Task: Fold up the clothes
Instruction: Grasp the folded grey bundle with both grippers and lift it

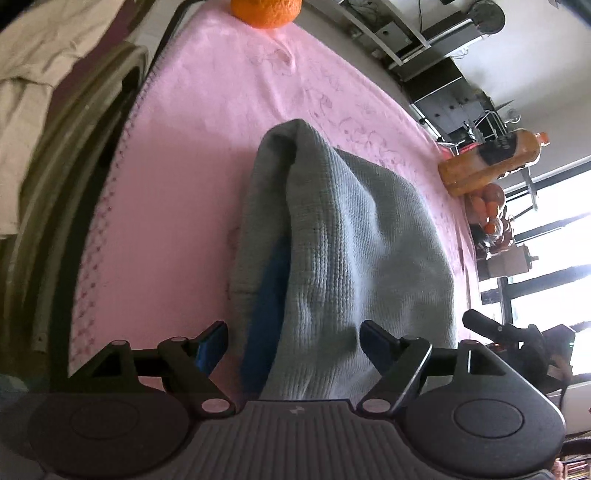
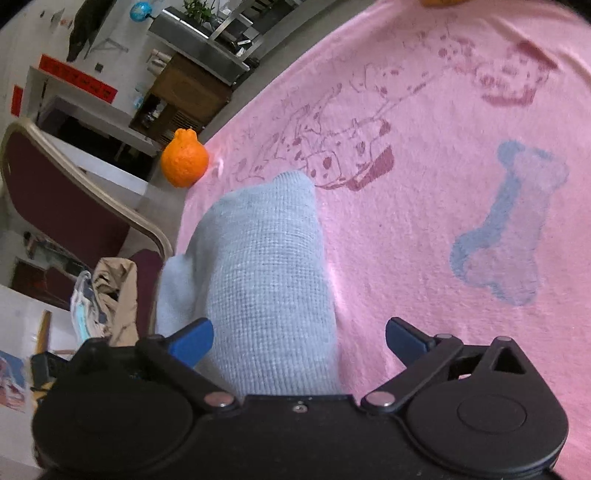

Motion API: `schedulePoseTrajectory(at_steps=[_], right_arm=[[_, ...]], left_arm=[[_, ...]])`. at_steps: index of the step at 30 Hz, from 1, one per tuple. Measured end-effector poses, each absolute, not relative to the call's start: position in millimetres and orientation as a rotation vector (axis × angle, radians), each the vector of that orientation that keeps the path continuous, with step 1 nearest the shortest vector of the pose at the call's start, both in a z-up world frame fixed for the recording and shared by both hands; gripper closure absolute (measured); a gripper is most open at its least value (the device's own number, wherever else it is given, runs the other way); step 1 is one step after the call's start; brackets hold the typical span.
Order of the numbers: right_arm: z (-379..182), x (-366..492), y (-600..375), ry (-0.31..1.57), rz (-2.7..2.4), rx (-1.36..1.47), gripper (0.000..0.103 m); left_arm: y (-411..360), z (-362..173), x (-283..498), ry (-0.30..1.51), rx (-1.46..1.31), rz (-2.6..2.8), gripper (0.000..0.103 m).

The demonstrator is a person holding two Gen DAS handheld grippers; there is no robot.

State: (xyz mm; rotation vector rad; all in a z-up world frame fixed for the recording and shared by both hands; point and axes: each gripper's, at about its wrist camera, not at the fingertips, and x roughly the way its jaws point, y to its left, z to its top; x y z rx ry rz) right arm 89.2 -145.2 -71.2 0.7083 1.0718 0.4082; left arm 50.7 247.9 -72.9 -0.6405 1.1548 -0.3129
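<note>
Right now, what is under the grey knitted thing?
The grey knitted garment lies on the pink cloth with printed dogs and a blue bone. A dark blue layer peeks from its fold. Whatever else is beneath it is covered. Both grippers are open around it.

The grey knit garment (image 1: 347, 236) runs under the left claw's body, near end hidden; the orange (image 1: 266, 13) is cut by the top edge; shelf clutter stays blurred.
</note>
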Motion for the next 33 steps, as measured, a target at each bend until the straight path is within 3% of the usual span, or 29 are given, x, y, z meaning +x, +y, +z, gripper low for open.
schedulePoseTrajectory(at_steps=[11,17,21,22,26,33], right_arm=[[-107,109,-155,1.03,0.55,0.943,0.003],[-104,115,-136,1.025,0.587,0.892,0.002],[-99,112,-117,1.027,0.585,0.833,0.002],[-98,112,-116,1.027,0.572,0.825,0.004],[-93,109,-116,1.047,0.502,0.797,0.031],[-63,97,-111,1.044,0.419,0.734,0.05]], left_arm=[[246,-79,60,1.153,-0.692,-0.295,0.027],[229,-74,59,1.143,-0.625,-0.292,0.022],[217,-68,55,1.133,-0.557,-0.271,0.038],[215,-66,54,1.128,-0.535,-0.26,0.043],[208,-51,43,1.089,-0.487,-0.224,0.056],[189,-17,14,0.992,-0.434,-0.174,0.066]])
